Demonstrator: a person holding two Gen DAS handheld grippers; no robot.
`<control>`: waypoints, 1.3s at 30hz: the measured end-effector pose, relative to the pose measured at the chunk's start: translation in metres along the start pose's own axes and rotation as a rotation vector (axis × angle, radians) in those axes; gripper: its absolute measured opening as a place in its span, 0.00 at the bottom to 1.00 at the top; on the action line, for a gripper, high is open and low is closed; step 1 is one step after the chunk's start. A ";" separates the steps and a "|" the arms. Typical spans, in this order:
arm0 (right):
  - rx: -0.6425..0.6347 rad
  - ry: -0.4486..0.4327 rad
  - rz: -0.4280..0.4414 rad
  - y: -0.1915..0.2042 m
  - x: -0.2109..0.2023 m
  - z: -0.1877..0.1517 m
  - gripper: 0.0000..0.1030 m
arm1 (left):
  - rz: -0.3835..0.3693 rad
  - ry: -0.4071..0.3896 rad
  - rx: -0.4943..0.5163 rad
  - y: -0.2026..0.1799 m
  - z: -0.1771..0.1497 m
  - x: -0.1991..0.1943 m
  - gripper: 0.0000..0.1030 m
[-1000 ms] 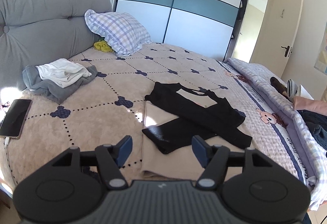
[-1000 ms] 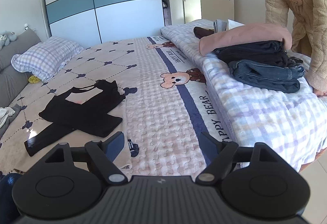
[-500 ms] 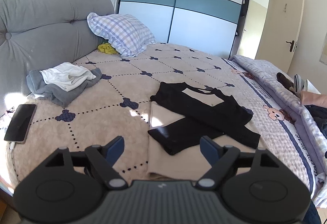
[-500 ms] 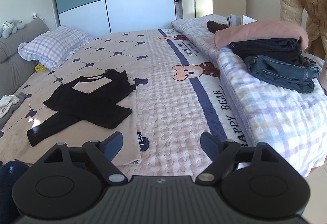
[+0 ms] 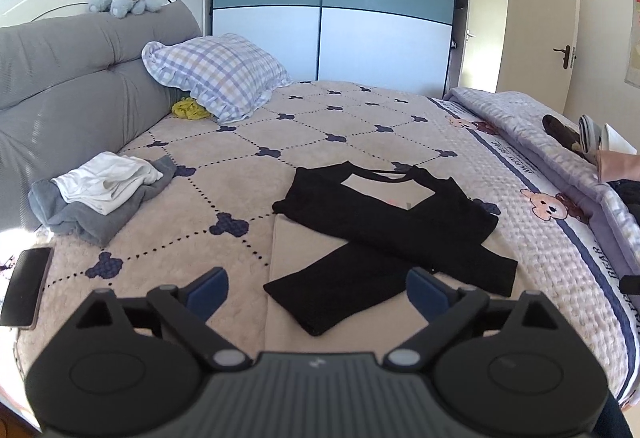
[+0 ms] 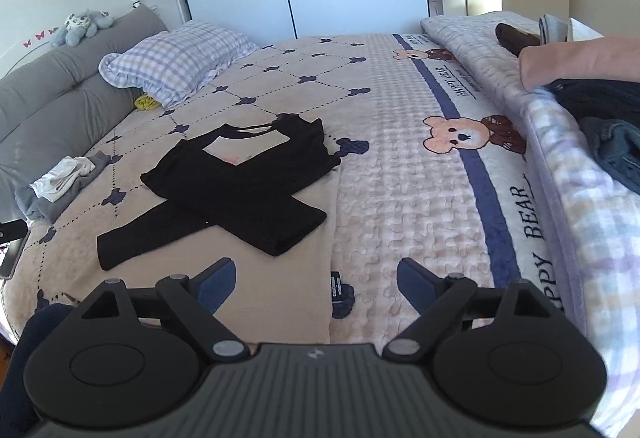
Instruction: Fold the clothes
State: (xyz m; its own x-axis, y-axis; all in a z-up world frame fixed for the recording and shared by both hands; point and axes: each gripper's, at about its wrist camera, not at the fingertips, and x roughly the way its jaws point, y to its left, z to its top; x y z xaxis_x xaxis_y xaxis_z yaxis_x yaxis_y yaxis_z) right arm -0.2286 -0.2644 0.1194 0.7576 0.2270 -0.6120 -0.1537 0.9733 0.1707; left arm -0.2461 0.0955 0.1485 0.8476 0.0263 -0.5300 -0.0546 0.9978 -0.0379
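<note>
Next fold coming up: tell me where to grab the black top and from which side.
Grip the black top at the free end of its near sleeve, coming from the bed's near edge: that end lies flat, uncovered, closest to the open left tongs.

There's the black long-sleeved knit top (image 5: 384,222), lying flat on the beige mouse-print bedspread (image 5: 224,174), neckline pointing toward the wardrobe end. Both sleeves are folded across the body, crossing in an X. Its lower part rests on a plain beige cloth (image 6: 280,278).
</note>
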 end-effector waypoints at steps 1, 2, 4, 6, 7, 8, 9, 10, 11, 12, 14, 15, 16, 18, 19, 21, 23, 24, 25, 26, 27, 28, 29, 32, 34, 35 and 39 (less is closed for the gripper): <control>-0.004 0.007 0.004 -0.001 0.007 0.004 0.88 | 0.003 0.002 0.008 -0.004 0.004 0.007 0.94; -0.006 0.013 0.005 -0.002 0.015 0.009 0.88 | 0.004 0.005 0.015 -0.006 0.007 0.013 0.94; -0.009 0.026 -0.004 -0.005 0.030 0.017 0.88 | 0.007 0.013 0.029 -0.012 0.014 0.023 0.94; -0.013 0.042 -0.013 -0.007 0.045 0.025 0.88 | 0.014 0.022 0.052 -0.020 0.021 0.034 0.94; -0.020 0.050 -0.017 -0.007 0.053 0.027 0.88 | 0.014 0.019 0.061 -0.024 0.023 0.037 0.94; -0.026 0.058 -0.021 -0.006 0.060 0.030 0.88 | 0.013 0.016 0.069 -0.027 0.026 0.039 0.94; -0.031 0.061 -0.023 -0.006 0.066 0.031 0.88 | 0.008 0.013 0.076 -0.031 0.028 0.042 0.95; -0.033 0.063 -0.022 -0.006 0.071 0.033 0.88 | -0.001 0.015 0.079 -0.034 0.029 0.044 0.96; -0.030 0.068 -0.018 -0.007 0.078 0.033 0.88 | -0.011 0.018 0.082 -0.037 0.030 0.047 0.96; -0.025 0.074 -0.013 -0.007 0.084 0.034 0.88 | -0.015 0.022 0.087 -0.038 0.030 0.049 0.96; -0.014 0.090 -0.013 -0.008 0.094 0.034 0.88 | -0.022 0.029 0.100 -0.041 0.031 0.053 0.96; -0.014 0.098 -0.017 -0.008 0.098 0.034 0.88 | -0.016 0.028 0.106 -0.041 0.032 0.055 0.97; -0.014 0.105 -0.022 -0.008 0.103 0.033 0.88 | -0.008 0.027 0.111 -0.040 0.032 0.057 0.97; -0.018 0.114 -0.026 -0.007 0.107 0.033 0.88 | 0.002 0.034 0.107 -0.035 0.032 0.061 0.97; -0.020 0.117 -0.025 -0.007 0.109 0.033 0.88 | 0.009 0.041 0.101 -0.032 0.032 0.064 0.97; -0.018 0.115 -0.026 -0.007 0.111 0.033 0.88 | 0.020 0.053 0.089 -0.027 0.030 0.068 0.97; -0.008 0.114 -0.032 -0.008 0.112 0.034 0.88 | 0.017 0.060 0.075 -0.023 0.028 0.072 0.97; -0.006 0.115 -0.035 -0.009 0.114 0.034 0.88 | 0.015 0.061 0.070 -0.022 0.027 0.073 0.97; -0.008 0.118 -0.039 -0.009 0.116 0.034 0.88 | 0.015 0.061 0.069 -0.022 0.026 0.073 0.97; -0.012 0.123 -0.046 -0.008 0.118 0.033 0.88 | 0.014 0.062 0.069 -0.022 0.025 0.074 0.97; -0.014 0.130 -0.053 -0.008 0.120 0.033 0.88 | 0.013 0.065 0.070 -0.021 0.024 0.076 0.97; -0.015 0.136 -0.059 -0.008 0.121 0.033 0.88 | 0.014 0.069 0.070 -0.021 0.024 0.078 0.97; -0.014 0.141 -0.060 -0.007 0.122 0.033 0.88 | 0.016 0.072 0.072 -0.019 0.023 0.080 0.97; -0.011 0.140 -0.030 -0.006 0.123 0.031 0.88 | 0.017 0.083 0.051 -0.008 0.021 0.084 0.97; -0.015 0.140 -0.014 -0.010 0.123 0.024 0.89 | 0.015 0.097 0.009 0.009 0.015 0.086 0.97; -0.013 0.149 -0.012 -0.014 0.125 0.018 0.89 | 0.011 0.099 -0.012 0.020 0.010 0.088 0.97; 0.052 0.177 -0.040 -0.040 0.125 -0.015 0.88 | 0.016 0.126 -0.099 0.059 -0.017 0.094 0.83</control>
State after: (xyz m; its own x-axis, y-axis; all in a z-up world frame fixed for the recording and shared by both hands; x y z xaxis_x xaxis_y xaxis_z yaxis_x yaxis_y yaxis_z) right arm -0.1375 -0.2739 0.0241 0.6379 0.1954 -0.7449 -0.0891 0.9795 0.1806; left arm -0.1786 0.1563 0.0824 0.7735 0.0284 -0.6331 -0.1248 0.9863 -0.1082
